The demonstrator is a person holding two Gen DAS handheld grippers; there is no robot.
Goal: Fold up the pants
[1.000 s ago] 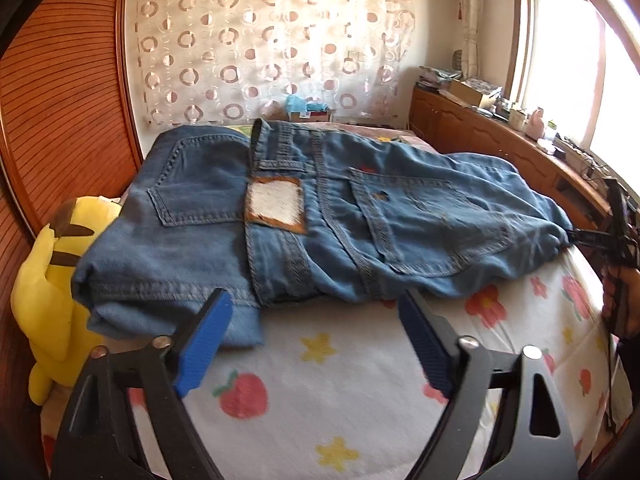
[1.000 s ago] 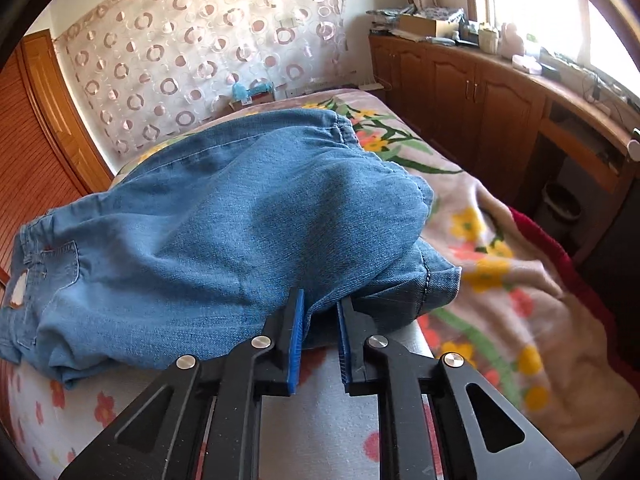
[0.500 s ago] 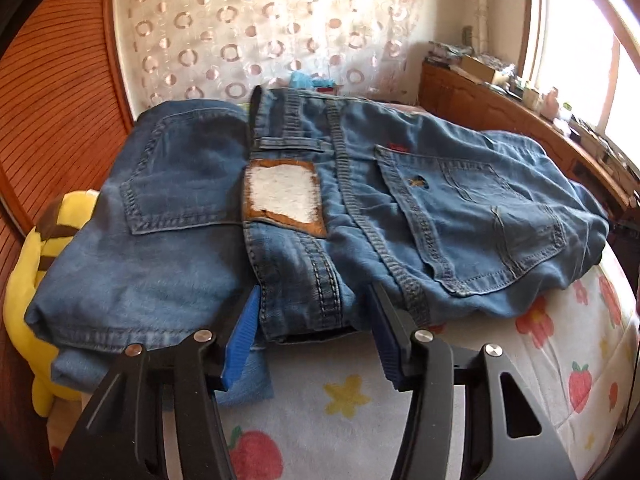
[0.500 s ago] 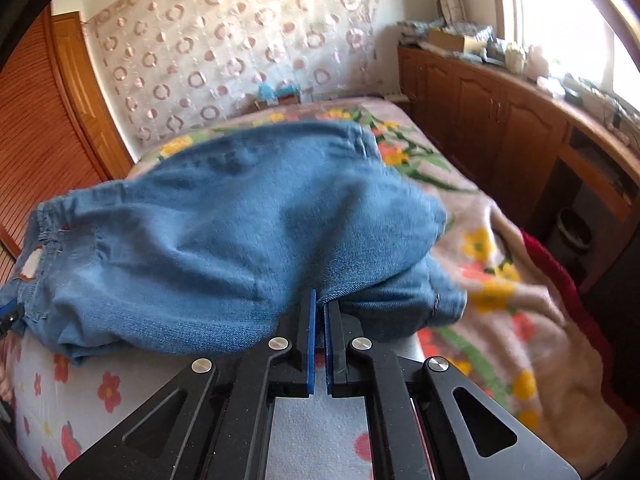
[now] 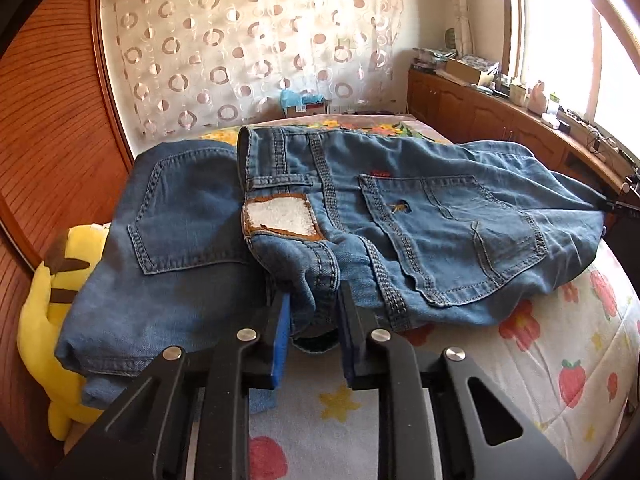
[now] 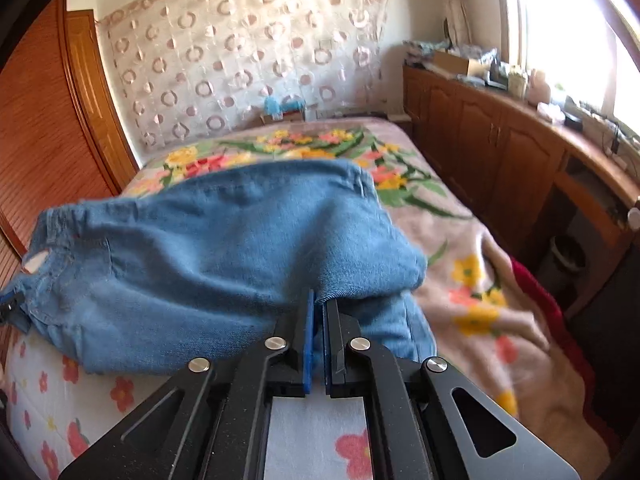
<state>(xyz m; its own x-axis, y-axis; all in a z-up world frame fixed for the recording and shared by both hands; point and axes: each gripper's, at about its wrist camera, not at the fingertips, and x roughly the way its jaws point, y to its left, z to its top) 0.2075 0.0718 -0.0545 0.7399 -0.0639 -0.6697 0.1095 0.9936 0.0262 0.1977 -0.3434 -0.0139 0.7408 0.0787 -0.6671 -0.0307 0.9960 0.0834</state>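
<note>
Blue denim pants lie across the bed, waistband with a white patch facing me. My left gripper is shut on the bunched waistband fold near the patch. In the right wrist view the pants are lifted slightly at the leg end, and my right gripper is shut on the denim edge there. The right gripper also shows at the far right of the left wrist view. A second folded pair of jeans lies under the left part.
A yellow plush toy sits at the bed's left edge by the wooden wall. The bed has a fruit-print sheet and a floral blanket. Wooden cabinets run along the right under the window.
My left gripper moved forward to the waistband and closed on it. My right gripper closed tighter on the leg end and lifted the fabric a little.
</note>
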